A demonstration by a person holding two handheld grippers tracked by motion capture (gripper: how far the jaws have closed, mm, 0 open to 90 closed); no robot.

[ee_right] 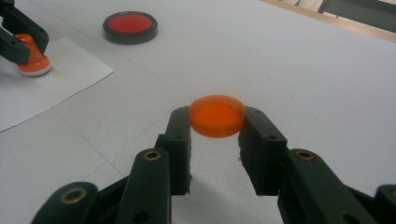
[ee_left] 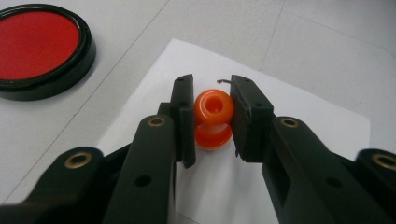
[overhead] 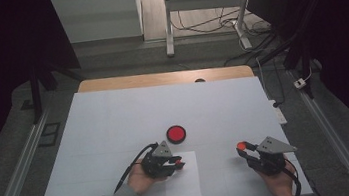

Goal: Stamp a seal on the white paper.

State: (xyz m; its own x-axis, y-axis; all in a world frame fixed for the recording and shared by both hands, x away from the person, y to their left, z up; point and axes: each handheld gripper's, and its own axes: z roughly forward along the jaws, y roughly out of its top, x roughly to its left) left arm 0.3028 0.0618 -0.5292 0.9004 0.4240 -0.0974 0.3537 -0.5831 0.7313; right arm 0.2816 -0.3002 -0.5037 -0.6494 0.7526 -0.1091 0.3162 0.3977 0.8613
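Your left gripper [ee_left: 212, 116] fingers clamp the orange stamp [ee_left: 213, 119], its base on the paper [ee_left: 303, 126]. Your right gripper [ee_right: 217, 123] fingers clamp the orange cap [ee_right: 217, 115] above the counter [overhead: 114, 115]. The right gripper view reveals the stamp's white base.

Dim, soft, perhaps overhead light

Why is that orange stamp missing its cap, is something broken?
Nothing looks broken. The right gripper holds the orange cap off the table, while the left gripper presses the orange stamp upright on the white paper.
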